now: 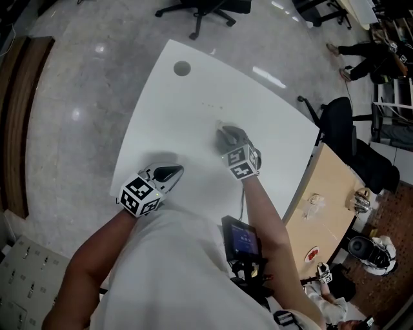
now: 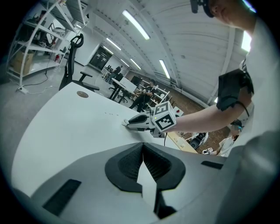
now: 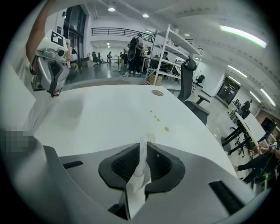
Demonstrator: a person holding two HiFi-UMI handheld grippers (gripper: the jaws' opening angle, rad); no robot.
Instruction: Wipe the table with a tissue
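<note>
White table (image 1: 193, 116), rounded corner, glossy grey floor around it. Round cable hole (image 1: 182, 67) near the far edge. Office chairs (image 1: 206, 9) stand beyond the table, and a wooden desk (image 1: 322, 193) butts against its right side.

Right gripper (image 1: 226, 134): reaches out over the middle of the tabletop, angled steeply down, tips at the surface. Its jaws are pinched on a white tissue (image 3: 140, 173). The paper is bunched between the ribbed pads, with a twisted end poking past the jaw tips and a flat tail hanging back toward the camera. From the left gripper view, the tissue end looks pressed on the tabletop.

Small brown spots (image 3: 156, 117): a short line of them on the table just beyond the tissue end, apart from it.

Left gripper (image 1: 175, 171): near the table's front edge, well apart from the right one, pointing shallowly down. Jaws pressed together at the tips, nothing between them; only bare tabletop shows through the gap behind.
</note>
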